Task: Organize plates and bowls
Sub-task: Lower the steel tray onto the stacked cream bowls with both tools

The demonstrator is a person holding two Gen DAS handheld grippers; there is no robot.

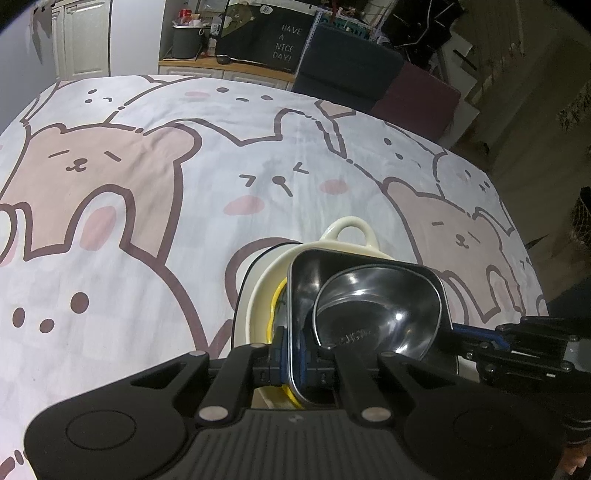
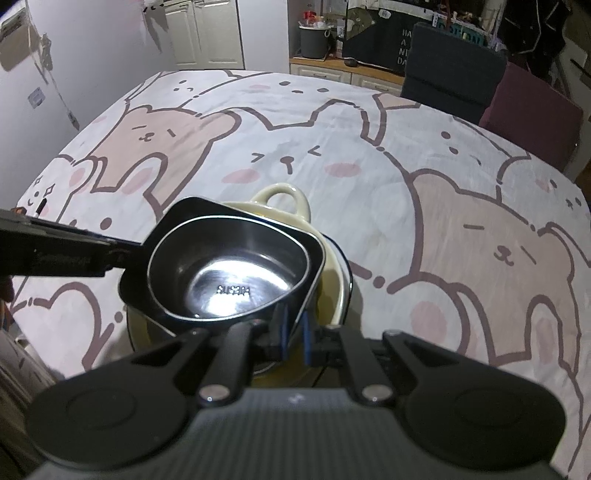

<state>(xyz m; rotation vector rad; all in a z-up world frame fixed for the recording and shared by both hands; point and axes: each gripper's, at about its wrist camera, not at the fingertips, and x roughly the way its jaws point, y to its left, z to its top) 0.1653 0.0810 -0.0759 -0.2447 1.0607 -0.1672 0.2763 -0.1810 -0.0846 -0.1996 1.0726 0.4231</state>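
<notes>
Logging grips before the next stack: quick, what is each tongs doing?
Left tongs: closed on the rim of the square steel dish.
Right tongs: closed on its opposite rim.

A cartoon-bear tablecloth [image 1: 147, 177] covers the table. Beyond it stand a dark chair [image 2: 450, 62] beside a maroon one [image 2: 532, 110], a grey bucket [image 1: 186, 40] on a counter [image 1: 221, 68], and white cabinet doors [image 2: 207, 33].

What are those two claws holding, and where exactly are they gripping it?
Both pinch the metal tray's rim: left gripper and right gripper on opposite sides.
</notes>
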